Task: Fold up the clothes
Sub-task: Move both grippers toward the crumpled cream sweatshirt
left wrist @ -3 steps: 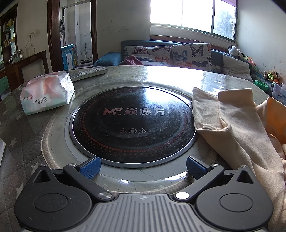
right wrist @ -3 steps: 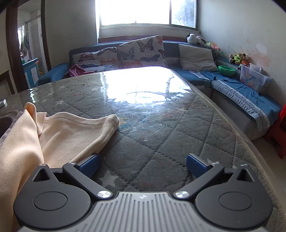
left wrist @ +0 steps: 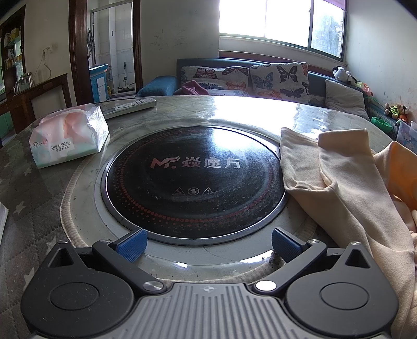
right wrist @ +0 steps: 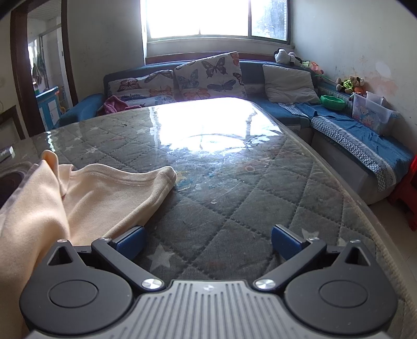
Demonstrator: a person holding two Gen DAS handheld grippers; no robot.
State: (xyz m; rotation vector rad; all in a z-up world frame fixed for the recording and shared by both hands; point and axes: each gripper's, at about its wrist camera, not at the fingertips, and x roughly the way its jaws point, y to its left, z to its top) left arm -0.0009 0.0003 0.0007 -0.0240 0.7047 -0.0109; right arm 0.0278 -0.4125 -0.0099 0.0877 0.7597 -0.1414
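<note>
My left wrist camera sits low and close over the table, tilted down across the round black cooktop (left wrist: 192, 180), sofa (left wrist: 242, 78) at twelve o'clock. My right wrist camera looks along the quilted tabletop (right wrist: 234, 187) toward that same sofa and window (right wrist: 216, 18). Both views share the cream garment (left wrist: 338, 177): three o'clock on the left view, nine o'clock on the right.

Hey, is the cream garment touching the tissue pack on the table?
Apart. The left wrist view shows the tissue pack left of the round black cooktop and the cream garment on its right side, the cooktop's width between them.
</note>
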